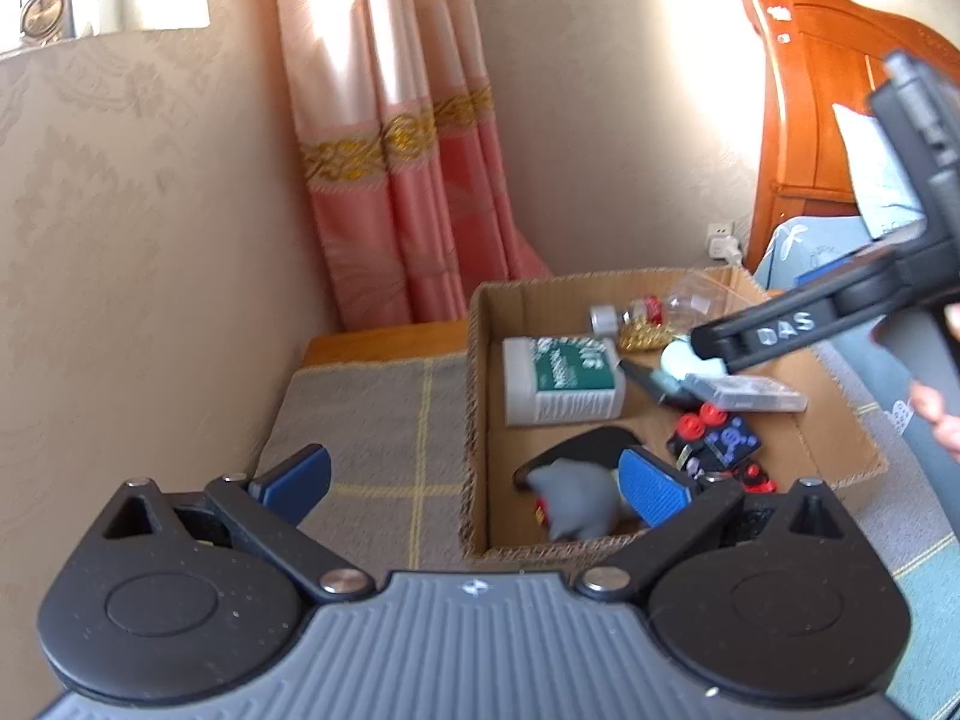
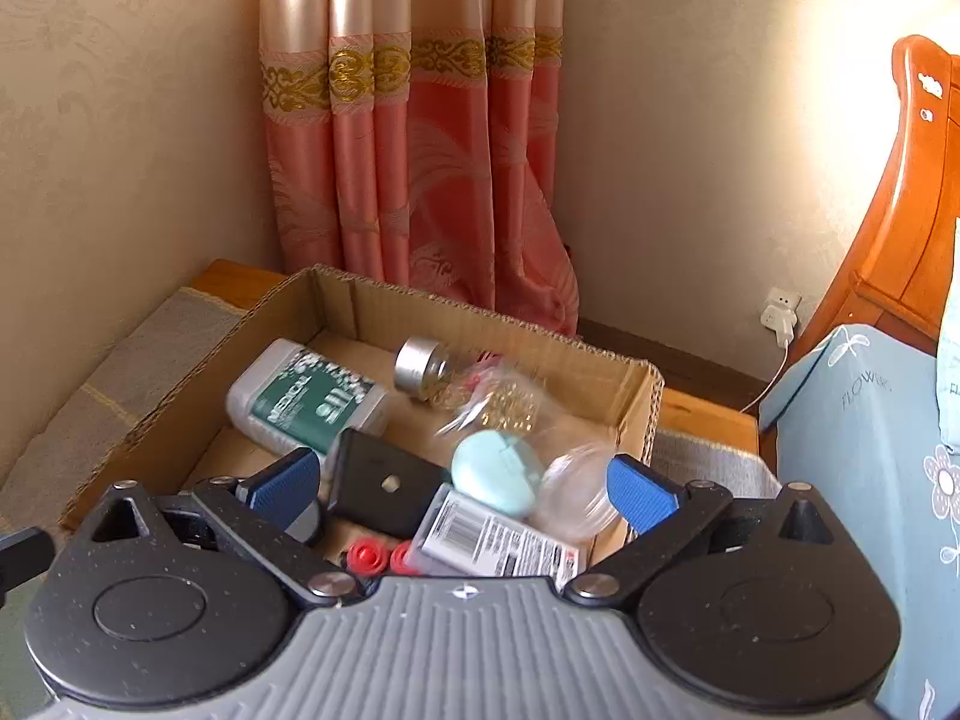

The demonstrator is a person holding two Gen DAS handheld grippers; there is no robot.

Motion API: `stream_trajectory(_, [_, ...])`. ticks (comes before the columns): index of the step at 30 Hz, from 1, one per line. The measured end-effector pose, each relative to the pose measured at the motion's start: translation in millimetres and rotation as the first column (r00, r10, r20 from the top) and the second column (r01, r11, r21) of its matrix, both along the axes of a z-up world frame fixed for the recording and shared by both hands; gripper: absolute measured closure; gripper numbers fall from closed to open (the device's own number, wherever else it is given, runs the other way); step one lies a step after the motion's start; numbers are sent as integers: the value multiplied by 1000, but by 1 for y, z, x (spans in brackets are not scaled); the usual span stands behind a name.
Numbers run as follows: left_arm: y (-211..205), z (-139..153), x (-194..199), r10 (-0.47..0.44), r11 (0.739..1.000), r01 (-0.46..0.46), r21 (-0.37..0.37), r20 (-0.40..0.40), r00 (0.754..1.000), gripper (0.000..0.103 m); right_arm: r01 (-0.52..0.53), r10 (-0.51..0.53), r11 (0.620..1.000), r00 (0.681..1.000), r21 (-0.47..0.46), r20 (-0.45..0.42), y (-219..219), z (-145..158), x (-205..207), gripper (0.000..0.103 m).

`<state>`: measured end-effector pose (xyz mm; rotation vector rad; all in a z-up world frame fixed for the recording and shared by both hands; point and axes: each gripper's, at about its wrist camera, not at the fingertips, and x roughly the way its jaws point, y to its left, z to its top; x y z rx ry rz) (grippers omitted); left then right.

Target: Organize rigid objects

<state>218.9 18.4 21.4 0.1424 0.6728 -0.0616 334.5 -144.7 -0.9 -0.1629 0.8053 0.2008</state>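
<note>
Several rigid objects are seen gathered inside an open cardboard box (image 2: 651,396) set on a grey checked mat (image 1: 372,420) in the corner of a bedroom, beside a pink curtain (image 2: 414,180); a white bottle with a green label (image 2: 306,399) is laid on its side, with a silver-capped clear bottle (image 2: 420,369), a pale blue rounded case (image 2: 495,471), a barcoded clear case (image 2: 492,534), a black plate (image 2: 384,483) and a red-and-black toy block (image 1: 717,435) around it; a grey cat-shaped figure (image 1: 573,501) is shown at the near end of the box in the left wrist view. The task is judged to be well advanced, since nothing loose is visible on the mat; whether more items remain outside the views cannot be told. The left gripper (image 1: 474,486) is held with its blue pads wide apart and nothing between them, one pad over the mat and the other over the box near the grey figure, which is blurred. The right gripper (image 2: 462,489) is likewise spread wide and clamped on nothing, poised over the box contents; a blurred clear round object (image 2: 576,495) is seen just inside its right pad, and contact cannot be confirmed.
</note>
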Motion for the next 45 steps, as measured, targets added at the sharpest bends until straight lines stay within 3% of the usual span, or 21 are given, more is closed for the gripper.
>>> stream_trajectory(9, [4, 0, -7, 56, 998, -56, 12, -89, 994, 1, 130, -134, 981, 991, -146, -18, 20, 13, -71, 0])
stream_trajectory(18, [-5, -5, -20, 51, 999, -48, 26, -137, 989, 1, 257, -256, 966, 962, 4, -96, 5, 3, -129, 0])
stream_trajectory(24, [-16, -4, -27, 34, 998, -27, 55, -135, 990, 1, 304, -299, 952, 949, 42, -102, 0, 4, -142, 0])
stream_trajectory(45, [-15, 5, -29, 48, 998, -44, 38, -127, 991, 1, 307, -304, 950, 950, 47, -71, 3, 14, -148, 0])
